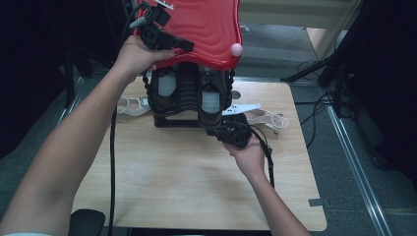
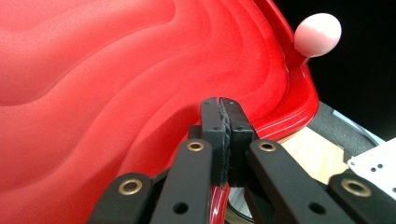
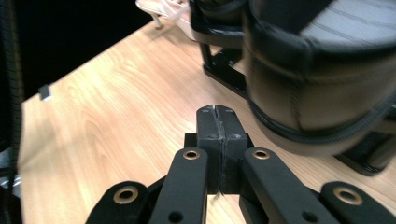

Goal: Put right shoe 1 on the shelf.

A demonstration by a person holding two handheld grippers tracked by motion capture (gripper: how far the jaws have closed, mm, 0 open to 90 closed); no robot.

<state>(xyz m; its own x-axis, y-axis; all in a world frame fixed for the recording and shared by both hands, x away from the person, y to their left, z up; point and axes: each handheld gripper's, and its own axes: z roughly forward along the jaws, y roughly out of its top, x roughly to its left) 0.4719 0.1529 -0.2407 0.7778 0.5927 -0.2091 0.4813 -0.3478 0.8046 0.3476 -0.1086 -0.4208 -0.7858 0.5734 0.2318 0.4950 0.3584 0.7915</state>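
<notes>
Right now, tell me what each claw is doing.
Left claw: closed on the rim of the red lid, holding it raised.
Right claw: closed, nothing between its jaws, beside the black case above the table.

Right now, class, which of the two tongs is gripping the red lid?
The left tongs: they are shut on the rim of the raised red lid. The right tongs are shut on nothing, low over the table beside a black shoe.
</notes>
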